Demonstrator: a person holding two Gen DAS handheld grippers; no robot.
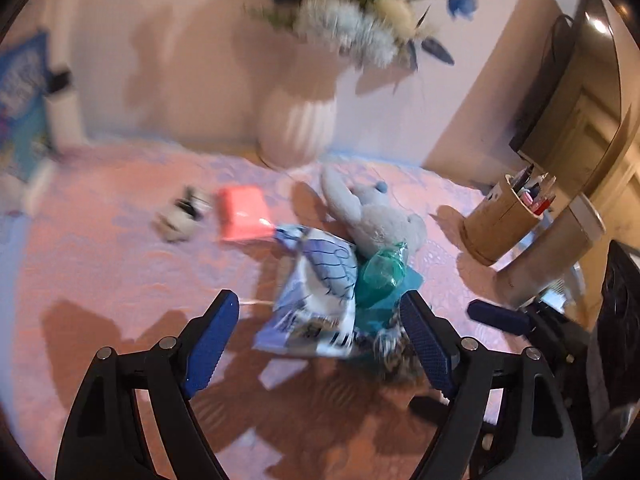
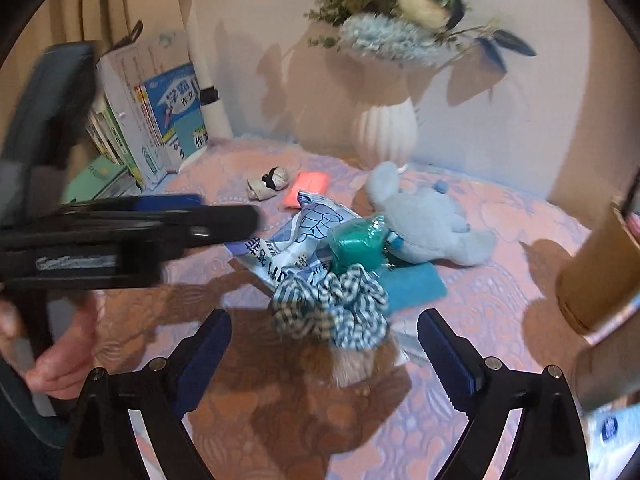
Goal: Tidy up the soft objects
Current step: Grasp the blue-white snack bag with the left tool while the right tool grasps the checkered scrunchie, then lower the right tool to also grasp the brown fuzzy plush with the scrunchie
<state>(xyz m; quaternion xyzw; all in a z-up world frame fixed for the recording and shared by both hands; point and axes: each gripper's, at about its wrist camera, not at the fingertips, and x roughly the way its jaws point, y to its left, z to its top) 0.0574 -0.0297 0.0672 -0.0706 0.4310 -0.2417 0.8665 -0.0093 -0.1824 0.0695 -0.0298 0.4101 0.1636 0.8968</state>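
A pile of soft things lies on the pink quilted cloth (image 2: pixel 480 320): a blue-grey plush toy (image 2: pixel 424 220), a white-and-blue tissue pack (image 2: pixel 304 232), a teal wrapped cube (image 2: pixel 356 244), a teal cloth (image 2: pixel 412 284) and a blue checked scrunchie (image 2: pixel 332 308). My right gripper (image 2: pixel 326 354) is open, with the scrunchie just ahead of its fingertips and untouched. My left gripper (image 1: pixel 320 340) is open too; the tissue pack (image 1: pixel 316 292) lies between its fingers with a gap on the left side. The plush toy (image 1: pixel 372 216) and teal cube (image 1: pixel 380 272) sit just beyond it.
A pink block (image 2: pixel 308 186) and a small white-and-black item (image 2: pixel 268 184) lie behind the pile. A white vase (image 2: pixel 386 128) of flowers stands at the back, books (image 2: pixel 152 120) at the left, a brown pen holder (image 1: pixel 504 216) at the right. A hand (image 2: pixel 60 364) holds the left gripper.
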